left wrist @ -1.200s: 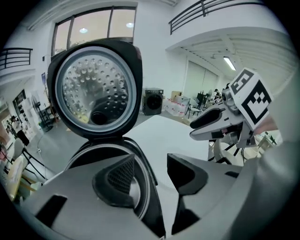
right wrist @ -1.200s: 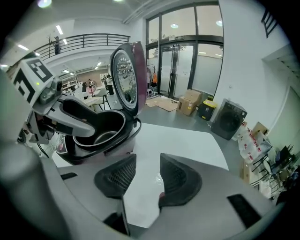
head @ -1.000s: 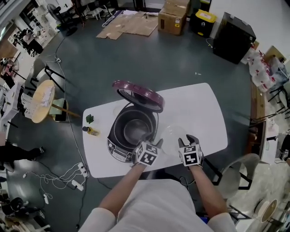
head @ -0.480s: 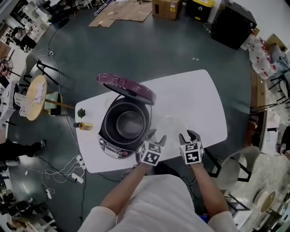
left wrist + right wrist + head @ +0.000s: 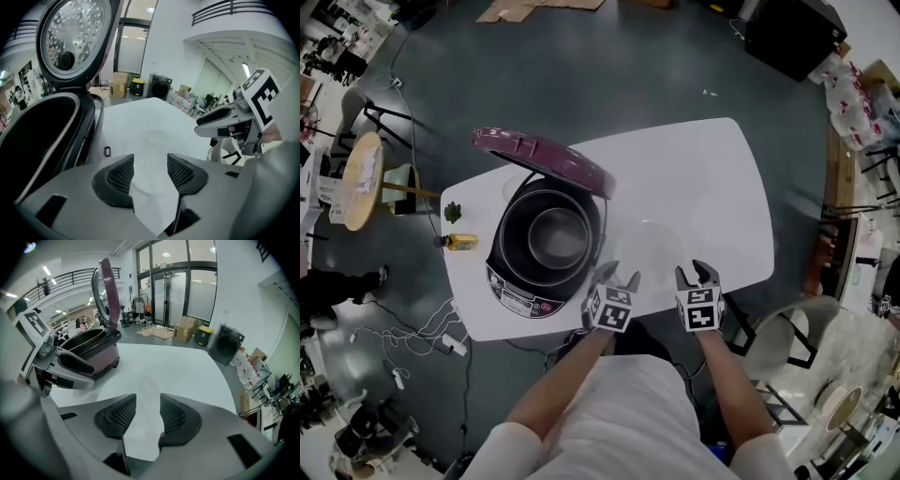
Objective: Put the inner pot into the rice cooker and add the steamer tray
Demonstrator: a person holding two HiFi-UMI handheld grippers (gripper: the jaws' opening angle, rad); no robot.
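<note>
The purple rice cooker (image 5: 514, 281) stands at the table's left with its lid (image 5: 539, 159) swung up. The metal inner pot (image 5: 558, 234) sits inside it. The translucent steamer tray (image 5: 649, 248) lies on the white table (image 5: 712, 187) right of the cooker. My left gripper (image 5: 619, 277) hangs open at the tray's near left rim and my right gripper (image 5: 697, 275) open at its near right rim. The left gripper view shows the tray (image 5: 152, 139) faintly ahead of the open left gripper (image 5: 150, 168), with no pad pressing on it. The right gripper (image 5: 143, 414) stands the same way before the tray (image 5: 140, 386).
A small green thing (image 5: 453, 212) and a yellow bottle (image 5: 461, 242) lie at the table's left end beside the cooker. A chair (image 5: 787, 337) stands off the table's near right corner. Cables (image 5: 422, 342) trail on the floor at the left.
Both grippers have sunk toward the table and now flank the tray's near rim. Their jaws stand as wide as before. The cooker and pot have not moved.
</note>
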